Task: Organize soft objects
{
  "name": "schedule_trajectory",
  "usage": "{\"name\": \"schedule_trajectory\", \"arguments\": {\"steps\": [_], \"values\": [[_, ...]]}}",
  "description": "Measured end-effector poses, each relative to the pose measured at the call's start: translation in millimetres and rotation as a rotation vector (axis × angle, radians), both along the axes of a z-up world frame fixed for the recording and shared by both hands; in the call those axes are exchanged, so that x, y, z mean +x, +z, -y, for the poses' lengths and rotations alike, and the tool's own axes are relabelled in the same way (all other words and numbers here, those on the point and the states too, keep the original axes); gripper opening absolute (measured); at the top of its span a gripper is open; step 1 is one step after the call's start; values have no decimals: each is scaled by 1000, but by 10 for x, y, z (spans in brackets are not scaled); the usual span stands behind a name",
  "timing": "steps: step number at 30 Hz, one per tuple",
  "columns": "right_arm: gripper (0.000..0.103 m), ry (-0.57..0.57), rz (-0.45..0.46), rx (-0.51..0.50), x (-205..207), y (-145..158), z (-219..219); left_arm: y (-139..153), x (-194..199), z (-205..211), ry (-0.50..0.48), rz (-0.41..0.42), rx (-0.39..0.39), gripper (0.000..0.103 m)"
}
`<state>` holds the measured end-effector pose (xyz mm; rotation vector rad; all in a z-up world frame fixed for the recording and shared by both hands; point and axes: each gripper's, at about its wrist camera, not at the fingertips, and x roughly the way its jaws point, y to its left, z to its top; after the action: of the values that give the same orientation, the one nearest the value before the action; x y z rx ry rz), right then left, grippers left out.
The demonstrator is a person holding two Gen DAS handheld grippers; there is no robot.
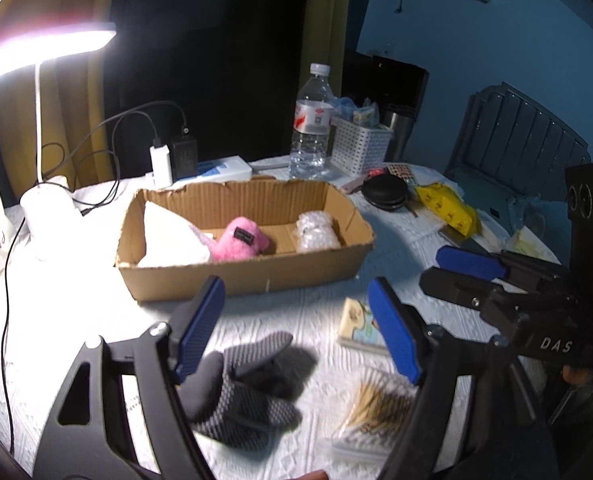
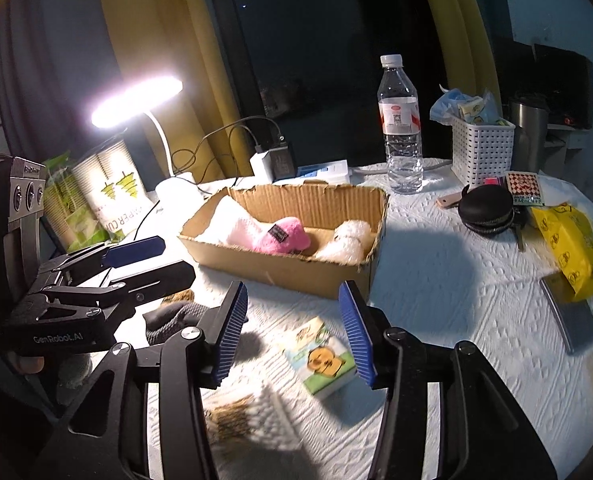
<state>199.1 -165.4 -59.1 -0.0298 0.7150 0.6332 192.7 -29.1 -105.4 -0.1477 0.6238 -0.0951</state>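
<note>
A torn cardboard box (image 1: 252,278) (image 2: 284,274) stands mid-table. In it lie a white cloth (image 1: 168,236), a pink plush (image 1: 240,240) (image 2: 284,234) and a white fluffy roll (image 1: 316,232) (image 2: 348,242). A grey knitted glove (image 1: 248,392) (image 2: 176,318) lies on the white tablecloth in front of the box, under my left gripper (image 1: 296,332), which stands open over it, its left pad above the cuff. My right gripper (image 2: 294,336) is open just above a small tissue packet (image 2: 322,360) (image 1: 356,324), without pressing it. Each gripper shows in the other's view (image 1: 432,268) (image 2: 176,258).
A lit desk lamp (image 1: 44,48), chargers with cables (image 1: 172,160), a water bottle (image 2: 400,128) and a white basket (image 2: 482,152) stand behind the box. A black round case (image 2: 486,208), yellow bag (image 2: 572,248) and grey notebook (image 2: 572,320) lie right. A bag of sticks (image 1: 376,404) lies near.
</note>
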Motion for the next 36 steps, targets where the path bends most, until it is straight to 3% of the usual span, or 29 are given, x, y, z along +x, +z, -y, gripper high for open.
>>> {"name": "schedule_trajectory", "arguments": {"steps": [17, 29, 31, 32, 36], "values": [[51, -28, -24, -35, -530, -241, -26, -207, -503, -21, -34, 0, -16, 76], [51, -39, -100, -69, -616, -600, -73, -406, -689, -71, -37, -26, -25, 76], [58, -42, -109, -74, -599, -649, -87, -437, -697, -86, -34, -30, -28, 76], [67, -43, -115, -79, -585, -684, -99, -445, -690, -95, -34, -32, -29, 76], [69, -34, -149, -70, -548, -814, -149, -500, -686, -126, -29, -42, -31, 76]]}}
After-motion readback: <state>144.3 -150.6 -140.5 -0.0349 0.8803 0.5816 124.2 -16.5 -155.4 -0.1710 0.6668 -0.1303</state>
